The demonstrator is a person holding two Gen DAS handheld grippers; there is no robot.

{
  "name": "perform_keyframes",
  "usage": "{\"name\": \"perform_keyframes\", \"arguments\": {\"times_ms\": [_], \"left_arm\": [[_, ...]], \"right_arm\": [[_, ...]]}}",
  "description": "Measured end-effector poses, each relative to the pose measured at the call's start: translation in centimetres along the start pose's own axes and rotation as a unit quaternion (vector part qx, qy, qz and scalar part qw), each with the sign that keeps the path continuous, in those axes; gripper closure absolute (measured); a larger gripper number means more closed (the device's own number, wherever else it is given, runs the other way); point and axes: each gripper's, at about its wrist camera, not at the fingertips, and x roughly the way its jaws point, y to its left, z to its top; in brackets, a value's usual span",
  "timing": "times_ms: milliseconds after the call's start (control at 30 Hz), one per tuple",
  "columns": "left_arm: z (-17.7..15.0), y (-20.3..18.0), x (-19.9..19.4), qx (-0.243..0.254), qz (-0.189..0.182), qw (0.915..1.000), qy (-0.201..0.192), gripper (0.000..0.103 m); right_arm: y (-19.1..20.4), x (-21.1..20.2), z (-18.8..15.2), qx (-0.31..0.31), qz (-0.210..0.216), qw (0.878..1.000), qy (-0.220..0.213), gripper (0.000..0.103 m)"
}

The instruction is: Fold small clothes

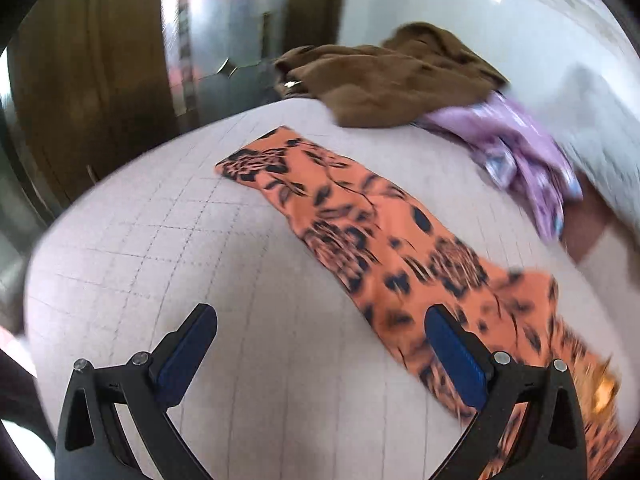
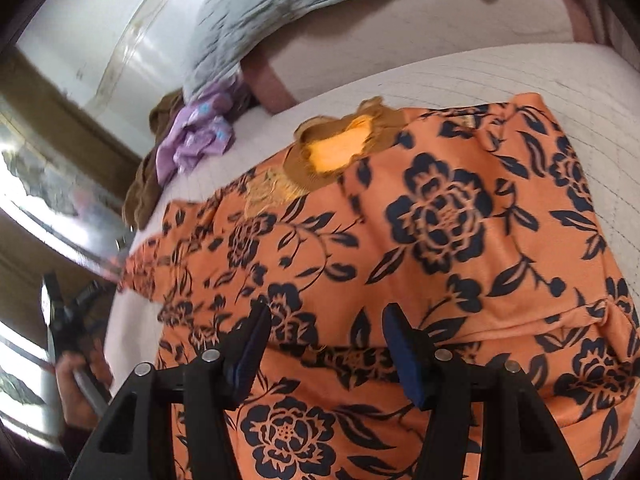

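The left gripper point(image 1: 320, 344) is seen with its jaws spread wide and released; nothing is grasped between them, only the white quilted bed cover point(image 1: 168, 240) is seen in the gap. Its right blue pad point(image 1: 454, 354) lies over the edge of the orange flowered garment point(image 1: 360, 224), whose sleeve is stretched toward 11 o'clock; contact cannot be told. A brown garment point(image 1: 400, 76) and a purple garment point(image 1: 532, 160) are piled at 1 o'clock, well apart. The right gripper point(image 2: 326, 344) is held over the garment body point(image 2: 440, 216), jaws about half apart and released, with flat cloth seen between them but not pinched. The collar point(image 2: 344, 140) is found at 12 o'clock.
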Motion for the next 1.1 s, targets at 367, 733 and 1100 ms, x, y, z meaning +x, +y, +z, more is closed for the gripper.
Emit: {"name": "perform_keyframes", "arguments": {"times_ms": [367,733,1100], "left_arm": [[4.1,3.1,6.6,-0.094,-0.100,0.9896,0.043,0.018],[4.7,1.4,9.1,-0.059,-0.083,0.9944,0.027,0.092],[4.4,-5.5,-0.5,0.036,-0.140,0.9878,-0.056,0.098]], "right_arm": [[1.6,1.0,-0.5,-0.045,-0.016,0.999,0.004,0.041],[-0.4,0.6,0.4,0.003,-0.008,1.000,0.000,0.041],[-1.3,-3.3,1.8,0.032,0.000,0.998,-0.058,0.041]]}}
